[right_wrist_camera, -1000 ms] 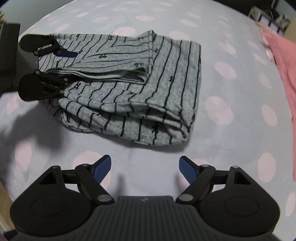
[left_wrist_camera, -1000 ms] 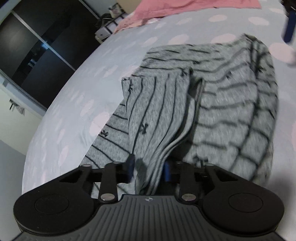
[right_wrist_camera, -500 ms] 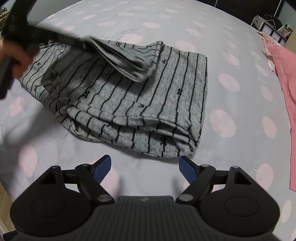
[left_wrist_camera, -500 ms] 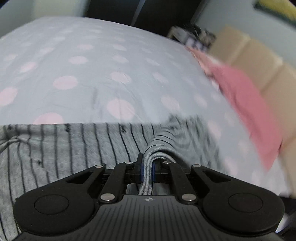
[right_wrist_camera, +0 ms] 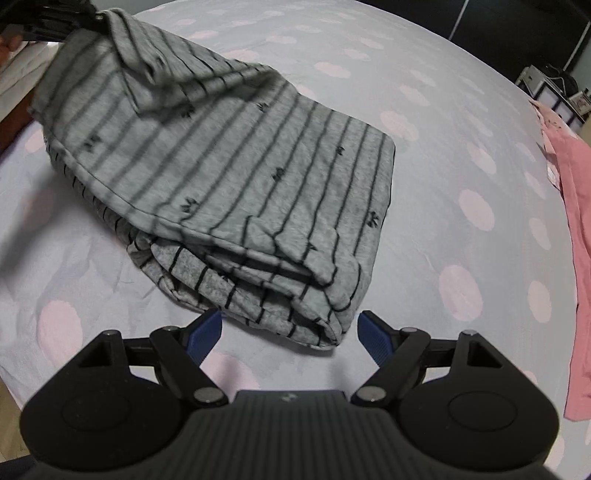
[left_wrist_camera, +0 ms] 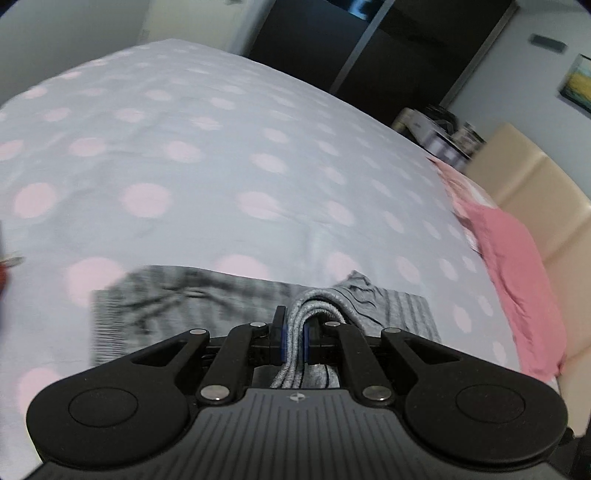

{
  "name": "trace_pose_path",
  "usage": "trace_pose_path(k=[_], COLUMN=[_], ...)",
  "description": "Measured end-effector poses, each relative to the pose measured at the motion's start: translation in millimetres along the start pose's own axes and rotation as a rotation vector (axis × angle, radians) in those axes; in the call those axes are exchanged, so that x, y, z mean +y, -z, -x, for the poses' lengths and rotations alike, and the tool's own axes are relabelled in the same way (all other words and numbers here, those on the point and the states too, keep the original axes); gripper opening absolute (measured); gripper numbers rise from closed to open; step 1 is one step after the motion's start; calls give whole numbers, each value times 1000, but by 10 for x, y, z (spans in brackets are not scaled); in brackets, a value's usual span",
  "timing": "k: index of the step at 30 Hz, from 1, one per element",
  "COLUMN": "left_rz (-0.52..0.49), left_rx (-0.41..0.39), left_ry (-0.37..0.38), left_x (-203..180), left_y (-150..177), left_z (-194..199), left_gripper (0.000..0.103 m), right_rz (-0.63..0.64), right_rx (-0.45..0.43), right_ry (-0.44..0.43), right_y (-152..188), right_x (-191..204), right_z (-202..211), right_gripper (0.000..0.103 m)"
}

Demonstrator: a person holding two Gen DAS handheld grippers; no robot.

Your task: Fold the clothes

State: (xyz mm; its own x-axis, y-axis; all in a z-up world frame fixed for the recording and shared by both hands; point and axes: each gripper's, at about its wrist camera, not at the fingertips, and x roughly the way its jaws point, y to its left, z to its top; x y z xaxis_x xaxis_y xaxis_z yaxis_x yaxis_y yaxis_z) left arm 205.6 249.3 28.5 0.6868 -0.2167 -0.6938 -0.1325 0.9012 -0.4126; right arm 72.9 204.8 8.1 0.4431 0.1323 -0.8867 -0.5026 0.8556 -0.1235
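A grey garment with thin black stripes (right_wrist_camera: 236, 177) lies partly folded on the bed. My left gripper (left_wrist_camera: 293, 339) is shut on a bunched edge of the garment (left_wrist_camera: 314, 314) and holds it lifted; it shows at the top left of the right wrist view (right_wrist_camera: 74, 18), with the cloth draping down from it. My right gripper (right_wrist_camera: 291, 332) is open and empty, low over the sheet, its jaws on either side of the garment's near folded corner (right_wrist_camera: 325, 325) without touching it.
The bed has a pale blue sheet with pink dots (left_wrist_camera: 221, 166). A pink garment (right_wrist_camera: 569, 221) lies along the right edge of the bed, also in the left wrist view (left_wrist_camera: 513, 266). Dark wardrobe doors (left_wrist_camera: 369, 48) and a cluttered shelf (left_wrist_camera: 443, 136) stand beyond.
My left gripper closed on the garment's edge and lifted it up and over the folded body. My right gripper moved closer to the near corner and stayed open.
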Motion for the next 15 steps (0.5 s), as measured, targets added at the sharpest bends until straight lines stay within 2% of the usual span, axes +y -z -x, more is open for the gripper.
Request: trace_pose_path(k=[3, 7, 10, 12, 15], left_rz=[27, 76, 54, -1, -58], left_rx=[-12, 36, 92, 128, 147], left_ry=[-40, -98, -158, -203, -255], left_x=[218, 534, 646, 656, 677], left_y=[-68, 7, 96, 149, 156], left_z=[21, -100, -278, -307, -249], left_gripper=[5, 6, 7, 12, 25], right_rz=[16, 31, 31, 32, 38], right_rx=[8, -6, -2, -1, -7], right_ry=[0, 10, 7, 4, -3], right_y=[-39, -97, -150, -185, -228], right_x=[51, 98, 97, 112, 141], right_z=[-33, -28, -42, -37, -33], right_gripper=[83, 83, 83, 83, 83])
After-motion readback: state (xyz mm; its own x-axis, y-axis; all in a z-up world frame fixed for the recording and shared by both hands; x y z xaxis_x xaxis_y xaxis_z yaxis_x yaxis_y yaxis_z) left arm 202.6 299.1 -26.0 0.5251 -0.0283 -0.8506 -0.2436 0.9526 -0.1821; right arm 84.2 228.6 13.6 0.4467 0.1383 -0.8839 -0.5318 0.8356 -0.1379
